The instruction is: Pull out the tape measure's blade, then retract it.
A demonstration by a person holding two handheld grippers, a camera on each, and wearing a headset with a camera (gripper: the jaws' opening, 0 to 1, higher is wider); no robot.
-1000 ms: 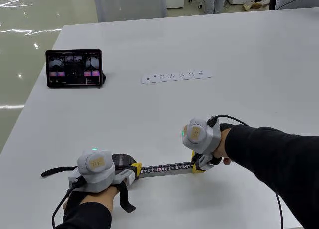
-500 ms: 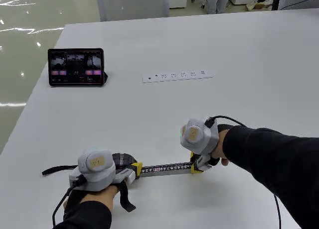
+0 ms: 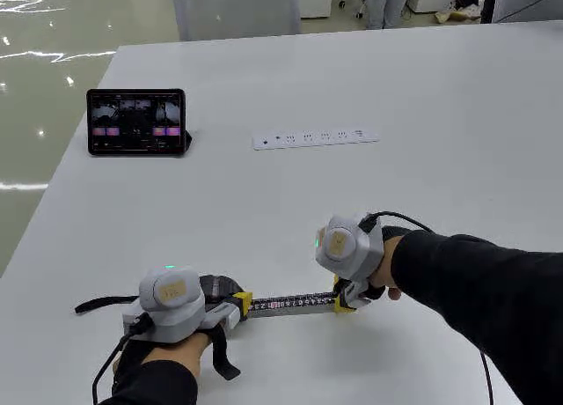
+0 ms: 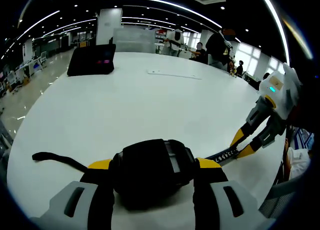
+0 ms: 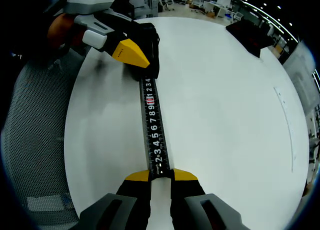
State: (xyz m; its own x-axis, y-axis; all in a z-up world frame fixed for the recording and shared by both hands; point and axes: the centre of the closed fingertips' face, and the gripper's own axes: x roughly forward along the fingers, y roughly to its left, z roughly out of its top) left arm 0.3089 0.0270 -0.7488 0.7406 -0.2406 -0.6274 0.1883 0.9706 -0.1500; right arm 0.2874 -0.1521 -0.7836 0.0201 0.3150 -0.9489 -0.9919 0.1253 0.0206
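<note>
Black case [image 4: 150, 179] clamped in my left hand-held gripper [image 4: 154, 164], blade [image 5: 152, 125] pinched in my right hand-held gripper [image 5: 160, 176]. Partway out, I judge; pull straight next.

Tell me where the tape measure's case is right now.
In the head view the tape measure case sits at the near left of the white table, clamped in the left tongs, its blade running right to the right tongs.
</note>
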